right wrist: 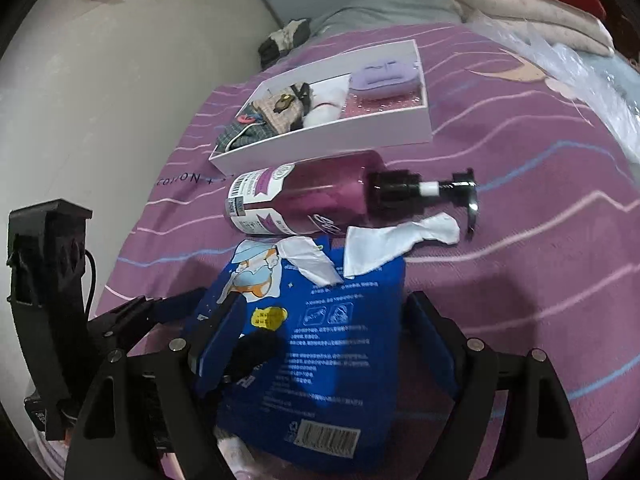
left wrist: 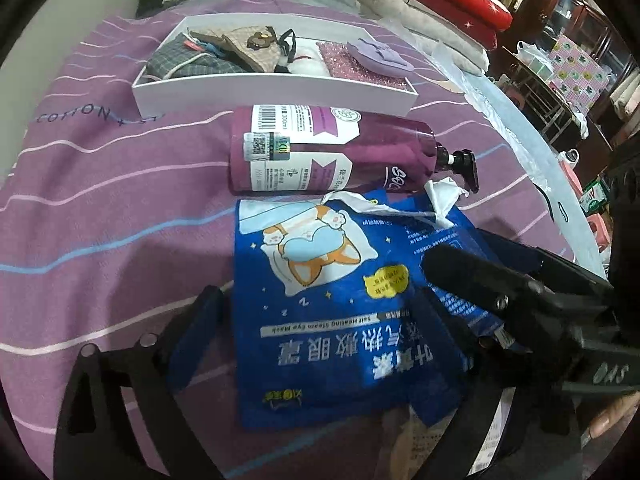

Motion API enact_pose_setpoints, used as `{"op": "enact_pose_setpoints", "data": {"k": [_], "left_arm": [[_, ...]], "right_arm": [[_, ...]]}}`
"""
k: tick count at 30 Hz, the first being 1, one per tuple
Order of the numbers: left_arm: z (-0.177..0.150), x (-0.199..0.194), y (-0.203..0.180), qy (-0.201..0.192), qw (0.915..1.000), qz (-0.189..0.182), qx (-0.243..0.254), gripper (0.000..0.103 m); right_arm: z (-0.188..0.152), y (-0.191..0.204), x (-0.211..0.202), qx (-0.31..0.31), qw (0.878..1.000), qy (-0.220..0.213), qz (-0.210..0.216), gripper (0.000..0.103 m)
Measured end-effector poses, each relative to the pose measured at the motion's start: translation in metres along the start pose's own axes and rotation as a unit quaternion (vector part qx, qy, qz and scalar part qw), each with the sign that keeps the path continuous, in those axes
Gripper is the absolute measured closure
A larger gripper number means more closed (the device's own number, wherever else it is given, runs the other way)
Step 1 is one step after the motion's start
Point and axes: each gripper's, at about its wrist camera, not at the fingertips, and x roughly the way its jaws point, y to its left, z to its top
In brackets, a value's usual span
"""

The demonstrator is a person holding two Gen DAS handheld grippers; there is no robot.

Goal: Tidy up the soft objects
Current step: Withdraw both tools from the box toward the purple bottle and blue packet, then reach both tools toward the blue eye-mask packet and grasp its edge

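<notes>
Your target is the blue steam eye mask pouch [left wrist: 332, 312], lying flat on the purple striped bed cover [left wrist: 100, 208] right under both sets of tongs. Its long axis runs near to far, torn top at the far end, almost touching the purple pump bottle [left wrist: 332, 152]. It sits between the fingers of your left tongs [left wrist: 320, 320], which stand wide apart with no pad pressing on it. Your right tongs [right wrist: 320, 332] are also spread wide and straddle the pouch's back face [right wrist: 332, 344], again without a grip as far as the views show. Both hands are about equally near; one left finger [right wrist: 256, 352] crosses over the pouch between the right fingers, so I judge the two could collide if both close. The count: one pouch, with a torn white strip [right wrist: 400, 240] beside its top; one pump bottle lying on its side, left to right; one white tray [left wrist: 276, 88] farther off, holding several soft pouches too overlapped to count, a lilac one [left wrist: 376, 54] at its right end.
</notes>
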Motion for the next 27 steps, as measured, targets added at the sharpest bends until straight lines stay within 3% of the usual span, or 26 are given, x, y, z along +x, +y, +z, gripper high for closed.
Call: {"op": "enact_pose_setpoints", "data": {"k": [4, 10, 15, 20, 27], "left_arm": [[-0.005, -0.003, -0.002, -0.013, 0.9998, 0.000, 0.013, 0.008], [-0.002, 0.005, -0.006, 0.001, 0.9999, -0.008, 0.015, 0.000], [0.002, 0.009, -0.004, 0.011, 0.9998, -0.006, -0.013, 0.000], [0.008, 0.015, -0.010, 0.025, 0.9992, 0.021, -0.024, 0.000], [0.010, 0.023, -0.018, 0.039, 0.9977, 0.053, -0.017, 0.000]], "right_arm": [[-0.003, -0.004, -0.007, 0.012, 1.000, -0.015, 0.005, 0.021], [-0.003, -0.011, -0.010, 0.027, 0.999, -0.030, 0.018, 0.021], [-0.003, -0.023, -0.012, 0.061, 0.997, -0.041, 0.030, 0.021], [-0.003, -0.037, -0.011, 0.097, 0.993, -0.043, 0.050, 0.021], [-0.002, -0.038, -0.010, 0.099, 0.993, -0.039, 0.048, 0.021]]}}
